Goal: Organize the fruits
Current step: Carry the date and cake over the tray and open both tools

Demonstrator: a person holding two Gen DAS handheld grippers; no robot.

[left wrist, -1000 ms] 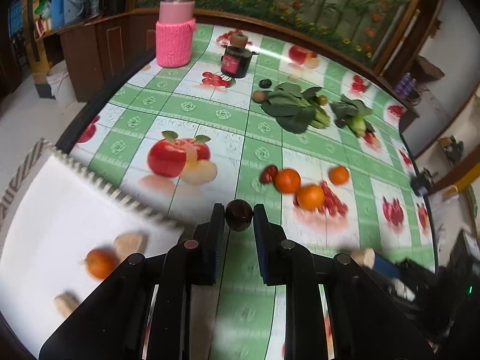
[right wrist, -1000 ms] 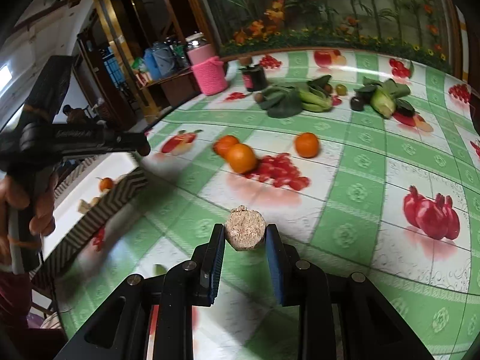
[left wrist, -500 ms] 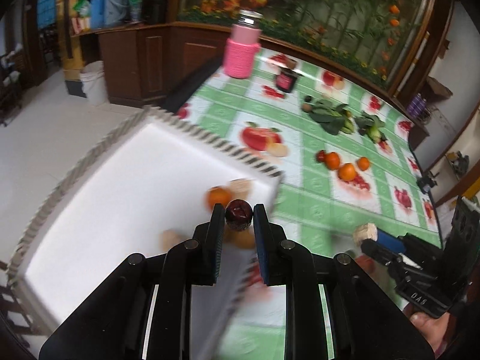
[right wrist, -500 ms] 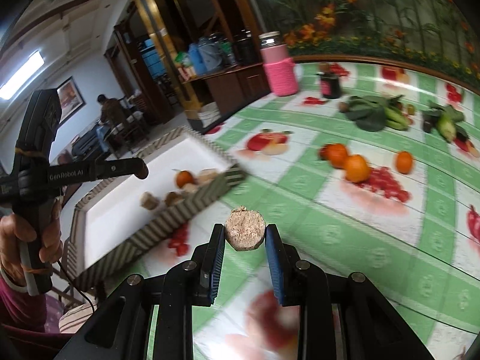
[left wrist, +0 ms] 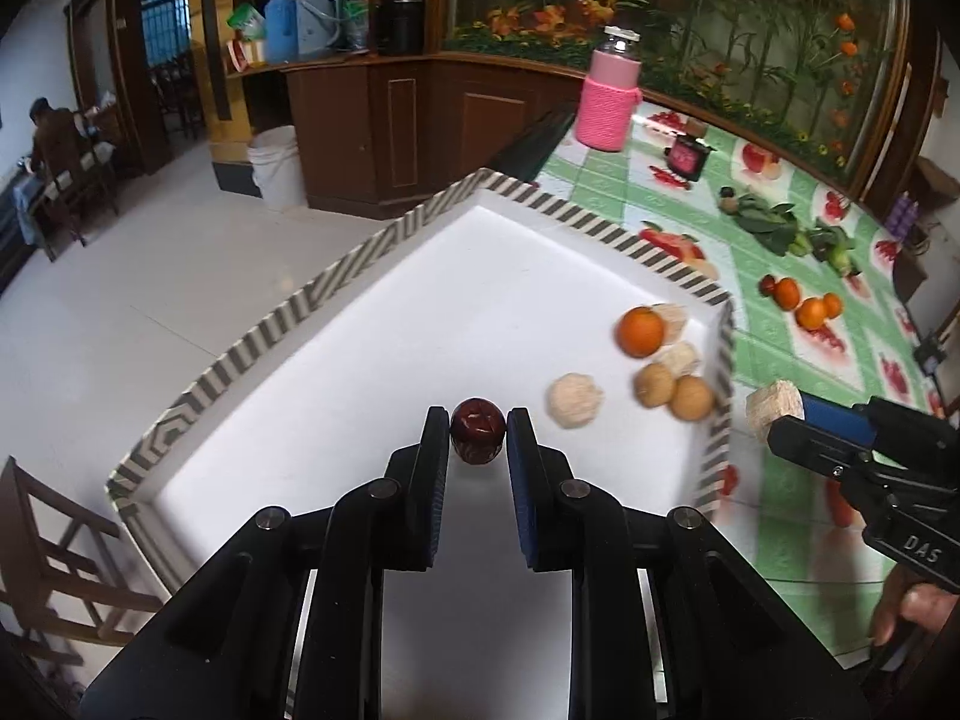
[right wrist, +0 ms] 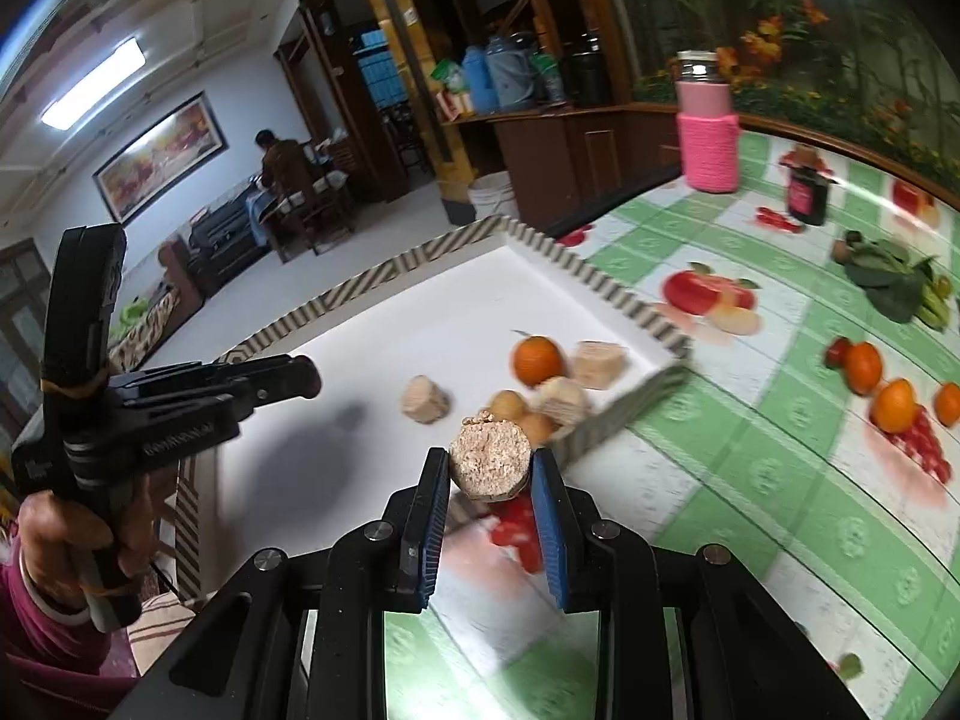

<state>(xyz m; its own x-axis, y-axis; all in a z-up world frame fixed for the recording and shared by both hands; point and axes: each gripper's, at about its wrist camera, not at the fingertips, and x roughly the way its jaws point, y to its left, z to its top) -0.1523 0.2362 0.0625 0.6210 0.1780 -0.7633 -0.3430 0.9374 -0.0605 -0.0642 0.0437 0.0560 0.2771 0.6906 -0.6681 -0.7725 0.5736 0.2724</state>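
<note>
Green-checked fruit-print tablecloth (right wrist: 780, 480) carries a white tray with striped rim (left wrist: 312, 294). Over it, the left gripper (left wrist: 478, 438) clamps a dark red round fruit (left wrist: 477, 431); the right gripper (right wrist: 491, 468) pinches a tan crumbly puck (right wrist: 489, 459) near the rim, which it could clip.

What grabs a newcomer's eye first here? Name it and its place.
The white tray with its striped rim, at the edge of the green fruit-print table, holding an orange and tan pieces. Over it the left gripper pinches a dark red fruit; the right gripper holds a tan puck near the tray's corner.
</note>
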